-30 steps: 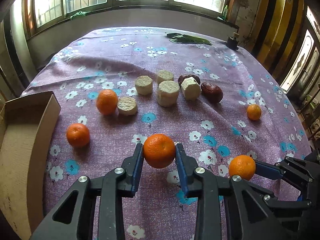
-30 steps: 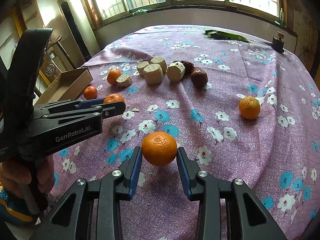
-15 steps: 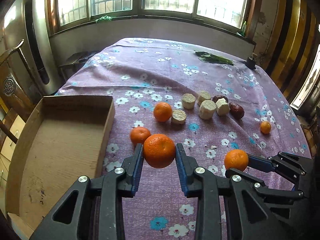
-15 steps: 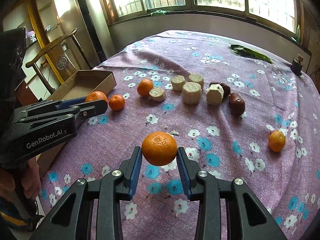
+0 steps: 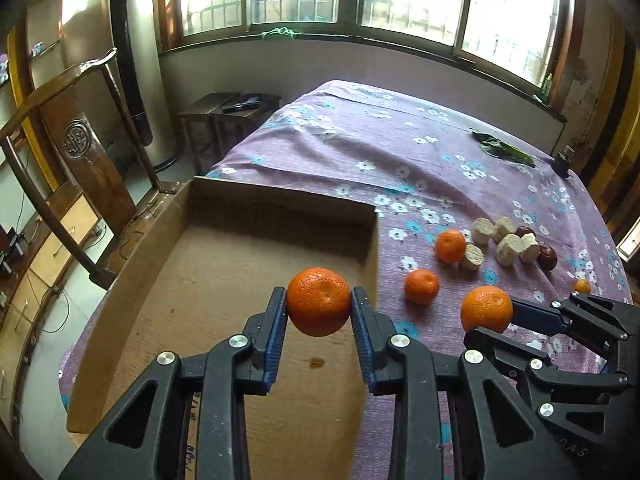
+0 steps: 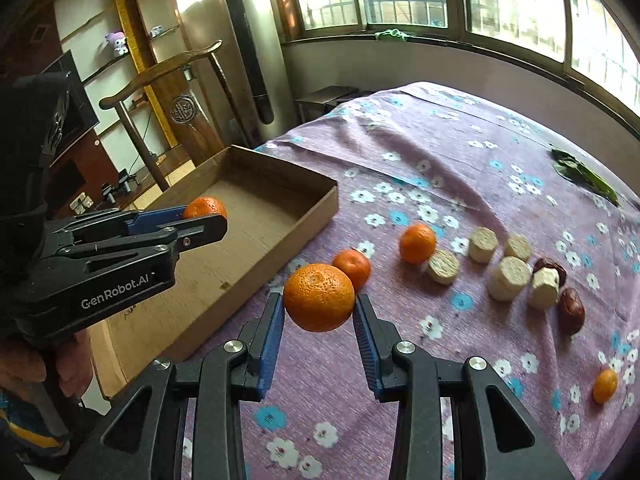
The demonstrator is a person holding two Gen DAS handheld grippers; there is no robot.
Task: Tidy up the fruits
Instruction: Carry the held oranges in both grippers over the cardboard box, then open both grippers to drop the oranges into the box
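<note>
Both tongs were clamped on oranges, left tongs (image 5: 319, 308) over the cardboard box (image 5: 132, 280), right tongs (image 6: 319, 307) short of it; best lowered w/ care before release.

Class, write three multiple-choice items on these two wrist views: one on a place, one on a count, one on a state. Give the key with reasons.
1. Where is the left claw's round orange mandarin?
A. over the brown cardboard box
B. on the cloth
C. on the chair

2. How many loose mandarins lie on the purple flowered tablecloth?
A. one
B. three
C. five

3. The right claw is:
A. open and empty
B. shut on a mandarin
C. holding a date

Key: A, box floor shows beneath it; B, two near the box, one small far right; B, pads press its mandarin.
</note>
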